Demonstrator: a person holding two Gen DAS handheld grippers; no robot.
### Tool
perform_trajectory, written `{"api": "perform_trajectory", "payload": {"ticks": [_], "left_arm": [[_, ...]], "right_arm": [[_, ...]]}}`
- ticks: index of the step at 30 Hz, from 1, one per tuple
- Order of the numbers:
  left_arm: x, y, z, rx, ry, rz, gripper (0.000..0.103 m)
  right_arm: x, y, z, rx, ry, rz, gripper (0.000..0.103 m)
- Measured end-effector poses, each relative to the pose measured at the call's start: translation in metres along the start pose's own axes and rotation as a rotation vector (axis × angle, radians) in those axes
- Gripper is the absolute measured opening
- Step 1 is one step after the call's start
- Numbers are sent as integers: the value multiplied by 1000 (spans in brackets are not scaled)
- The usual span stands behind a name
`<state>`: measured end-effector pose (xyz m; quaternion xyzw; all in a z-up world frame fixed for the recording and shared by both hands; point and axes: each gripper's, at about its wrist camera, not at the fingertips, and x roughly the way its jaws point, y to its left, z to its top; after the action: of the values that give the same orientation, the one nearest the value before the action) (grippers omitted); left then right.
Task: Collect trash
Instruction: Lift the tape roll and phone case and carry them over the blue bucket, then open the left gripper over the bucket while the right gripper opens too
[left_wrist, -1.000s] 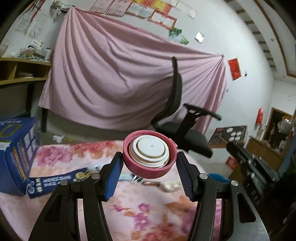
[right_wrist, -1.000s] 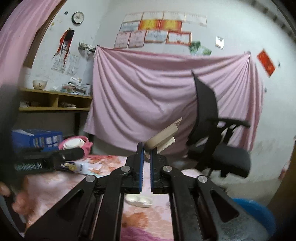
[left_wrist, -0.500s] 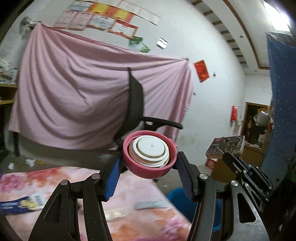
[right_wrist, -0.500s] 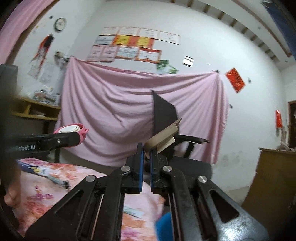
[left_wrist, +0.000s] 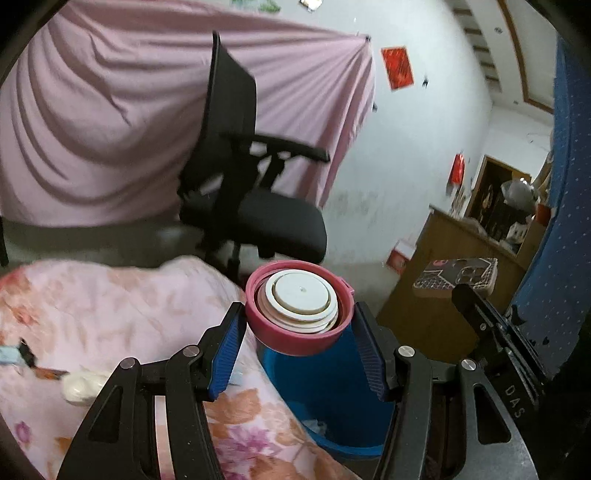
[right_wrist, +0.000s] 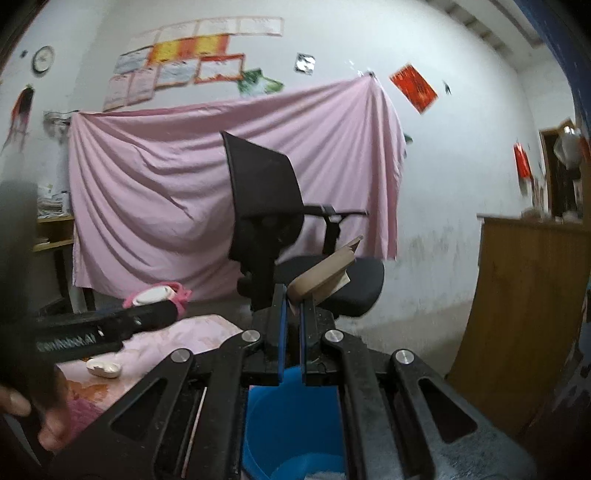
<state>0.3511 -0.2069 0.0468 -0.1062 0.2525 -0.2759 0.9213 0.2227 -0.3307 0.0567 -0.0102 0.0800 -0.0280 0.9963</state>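
My left gripper (left_wrist: 300, 321) is shut on a pink round lid (left_wrist: 297, 312) with a white inner disc, held in the air over the blue bucket (left_wrist: 328, 398) beside the bed. My right gripper (right_wrist: 292, 301) is shut on a brown piece of folded cardboard (right_wrist: 325, 275), which sticks up and to the right from its blue pads. Below the right gripper lies the open blue bucket (right_wrist: 291, 424) with some pale scrap at its bottom. The left gripper (right_wrist: 110, 328) with the pink lid (right_wrist: 157, 295) shows at the left of the right wrist view, held by a hand (right_wrist: 22, 410).
The bed with a pink floral cover (left_wrist: 110, 295) lies to the left, with a small white object (left_wrist: 83, 386) on it. A black office chair (left_wrist: 243, 184) stands behind the bucket before a pink hanging cloth (right_wrist: 166, 192). A wooden cabinet (right_wrist: 528, 314) stands at the right.
Both grippers have swung to the right, away from the bed and the blue box, and now hang over the blue bucket. Each keeps its hold on its item.
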Motion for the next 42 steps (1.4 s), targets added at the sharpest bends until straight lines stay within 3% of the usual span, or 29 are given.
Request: {"api": "perform_trajectory", "payload": {"ticks": [10,20,30,40,41,42], "left_arm": [[56,-10,-16,1,237,8,53],[64,-8,-30,-41,334,-18,53],[35,-4,-16,-33,222,8,55],[-34,6,5,30,-21,105,68],[-39,8,6,33,-39,114,73],[-48,11,7,33,-61,127,86]], "right_arm": [[29,-40,-17,125,180,-15,48],[44,-56,-29,191,293,1,50],[43,-56,-23,195,272,5,53],[18,-31,5,158,104,30,80],[15,-28,8,155,86,33,85],[12,-25,12,154,66,35,88]]}}
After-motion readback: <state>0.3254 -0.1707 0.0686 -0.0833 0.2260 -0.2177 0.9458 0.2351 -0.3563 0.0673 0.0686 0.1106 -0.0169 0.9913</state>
